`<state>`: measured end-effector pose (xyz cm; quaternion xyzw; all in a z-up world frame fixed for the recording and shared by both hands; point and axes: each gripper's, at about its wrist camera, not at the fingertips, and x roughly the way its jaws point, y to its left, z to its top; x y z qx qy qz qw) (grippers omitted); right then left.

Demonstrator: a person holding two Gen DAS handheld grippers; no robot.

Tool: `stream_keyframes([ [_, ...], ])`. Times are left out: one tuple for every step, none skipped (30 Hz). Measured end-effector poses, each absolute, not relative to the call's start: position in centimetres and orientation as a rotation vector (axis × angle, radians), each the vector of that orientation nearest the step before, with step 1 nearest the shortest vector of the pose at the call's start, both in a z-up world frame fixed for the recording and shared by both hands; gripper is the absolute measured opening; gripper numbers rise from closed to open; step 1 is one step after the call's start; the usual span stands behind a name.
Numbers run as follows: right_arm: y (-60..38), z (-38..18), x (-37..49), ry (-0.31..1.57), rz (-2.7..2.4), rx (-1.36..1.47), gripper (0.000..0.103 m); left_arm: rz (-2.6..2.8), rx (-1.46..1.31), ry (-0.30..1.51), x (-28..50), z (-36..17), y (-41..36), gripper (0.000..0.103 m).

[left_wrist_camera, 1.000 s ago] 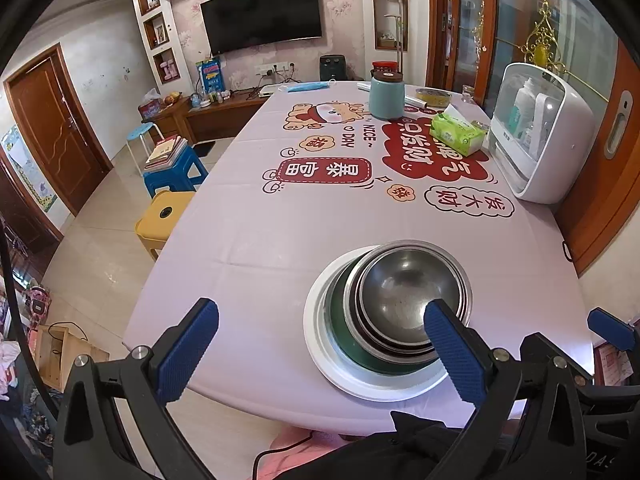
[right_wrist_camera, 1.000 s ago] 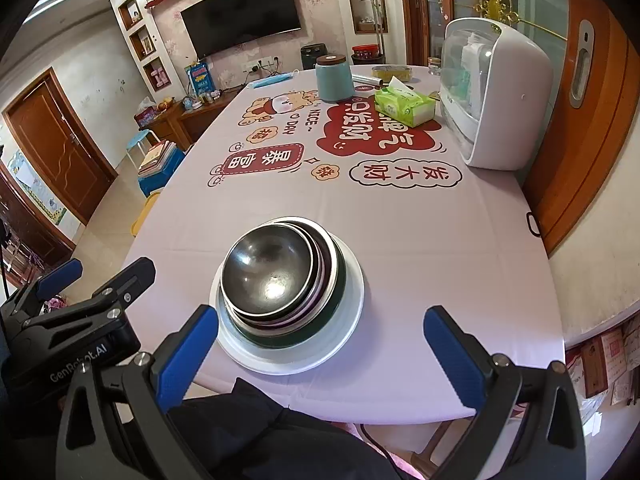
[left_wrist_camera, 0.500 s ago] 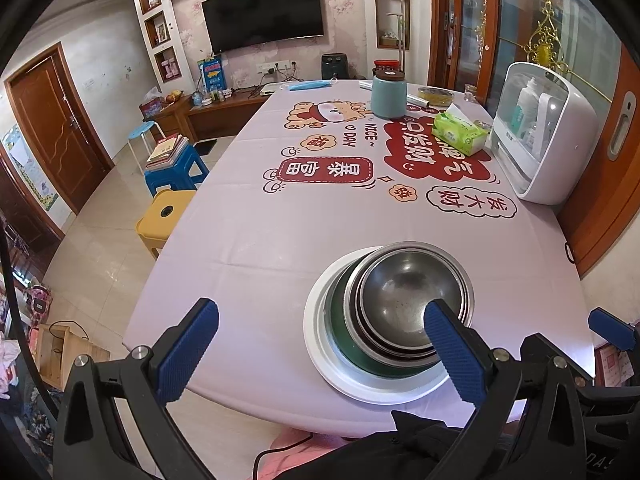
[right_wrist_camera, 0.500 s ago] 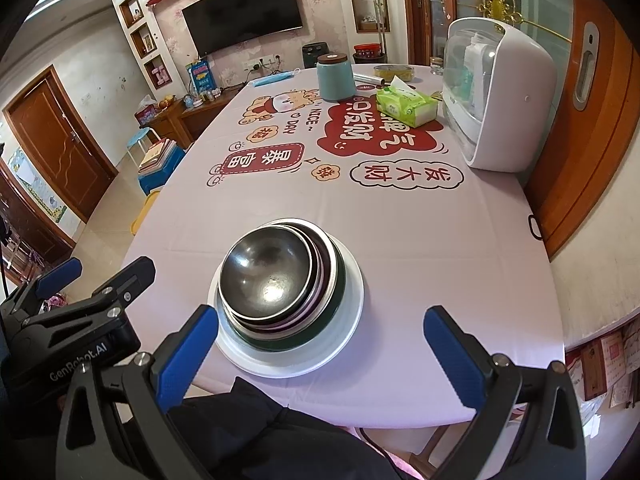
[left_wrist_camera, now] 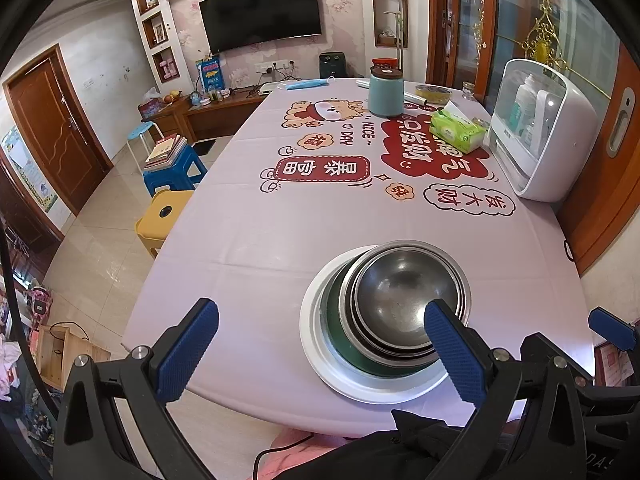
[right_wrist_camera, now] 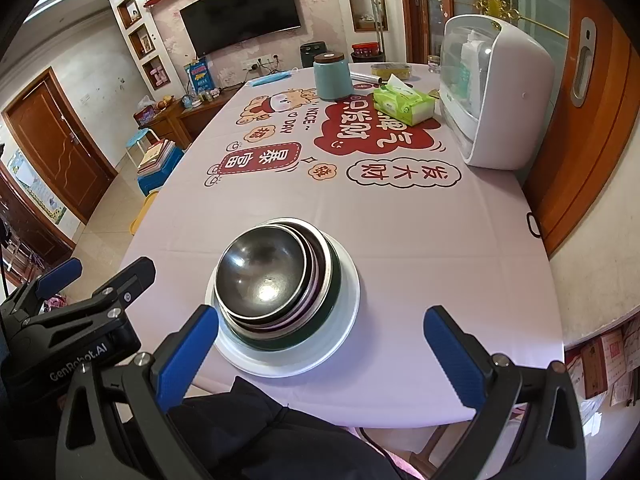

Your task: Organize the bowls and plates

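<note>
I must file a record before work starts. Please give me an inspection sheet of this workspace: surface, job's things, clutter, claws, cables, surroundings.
Surface: table under a pale pink printed cloth, near part bare.
Job's things: steel bowls nested in a green bowl, all on a white plate near the front edge.
Clutter: teal canister, green tissue pack, white cabinet appliance, all at the far end.
Claws: left claw open, holding nothing; right claw open, holding nothing; both short of the stack.
Cables: a thin cable below the table edge.
Surroundings: wall television, wooden door, blue stool with books, yellow stool.
</note>
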<state>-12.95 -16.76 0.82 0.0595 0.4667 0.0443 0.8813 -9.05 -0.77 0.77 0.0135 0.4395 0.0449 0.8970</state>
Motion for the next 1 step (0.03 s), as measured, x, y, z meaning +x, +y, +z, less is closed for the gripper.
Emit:
stream_keyframes([
  [-16.78, 0.81, -12.95, 0.972, 0.092, 0.124, 0.103, 0.092, 0.028, 0.911, -9.05, 0.78, -0.78, 0.102],
])
